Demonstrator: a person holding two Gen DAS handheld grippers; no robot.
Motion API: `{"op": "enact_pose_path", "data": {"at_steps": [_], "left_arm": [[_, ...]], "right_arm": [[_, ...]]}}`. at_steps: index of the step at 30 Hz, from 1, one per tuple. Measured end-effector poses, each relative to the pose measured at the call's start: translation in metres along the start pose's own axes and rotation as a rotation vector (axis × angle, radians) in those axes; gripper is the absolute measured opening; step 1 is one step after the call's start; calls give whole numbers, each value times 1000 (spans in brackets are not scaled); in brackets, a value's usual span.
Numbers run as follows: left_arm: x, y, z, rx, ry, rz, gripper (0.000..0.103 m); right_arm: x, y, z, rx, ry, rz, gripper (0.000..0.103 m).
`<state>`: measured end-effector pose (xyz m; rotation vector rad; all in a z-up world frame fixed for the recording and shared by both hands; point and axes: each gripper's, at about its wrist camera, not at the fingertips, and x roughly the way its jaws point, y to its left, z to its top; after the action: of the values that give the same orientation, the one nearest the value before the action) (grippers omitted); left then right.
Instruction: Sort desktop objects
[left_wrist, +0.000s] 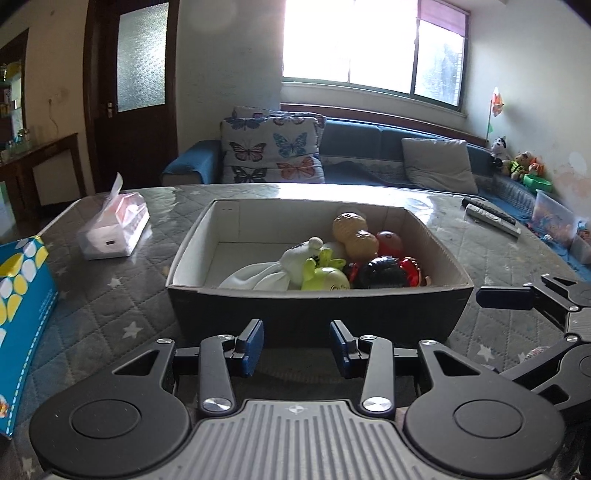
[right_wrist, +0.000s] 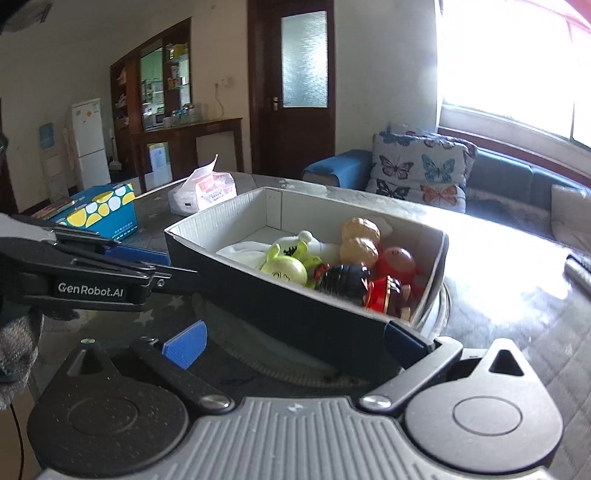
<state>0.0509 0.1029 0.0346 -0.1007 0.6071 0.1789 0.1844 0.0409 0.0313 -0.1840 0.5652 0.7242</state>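
Cardboard box (left_wrist: 317, 310), dark outside and pale inside, sits on the quilted tabletop (left_wrist: 110, 295) just ahead of the left tool (left_wrist: 296, 343), jaws parted, empty. Inside: white plush (left_wrist: 273, 269), green figure (left_wrist: 325, 277), tan (left_wrist: 354, 232), red and black toys. Right tool (right_wrist: 295, 336) is wide open, straddling the box's near corner.

The one legible text is "GenRobot.AI", in white letters on the black side of the left gripper (right_wrist: 147, 254), which reaches in just left of the dark box (right_wrist: 295, 302) of toys. Print on the tissue pack (right_wrist: 207, 192) and the blue carton (right_wrist: 99, 214) behind that box is too small to read
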Motion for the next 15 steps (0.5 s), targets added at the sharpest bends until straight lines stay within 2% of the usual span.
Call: {"op": "enact_pose_path", "data": {"at_steps": [6,15], "left_arm": [[-7,1,-10,-9,-4,53,42],[-13,7,-20,-42,11,90,42]], "right_arm": [[-3,6,-8,34,-33,-22,103],[-3,13,-15,60,-6,-36,103]]}}
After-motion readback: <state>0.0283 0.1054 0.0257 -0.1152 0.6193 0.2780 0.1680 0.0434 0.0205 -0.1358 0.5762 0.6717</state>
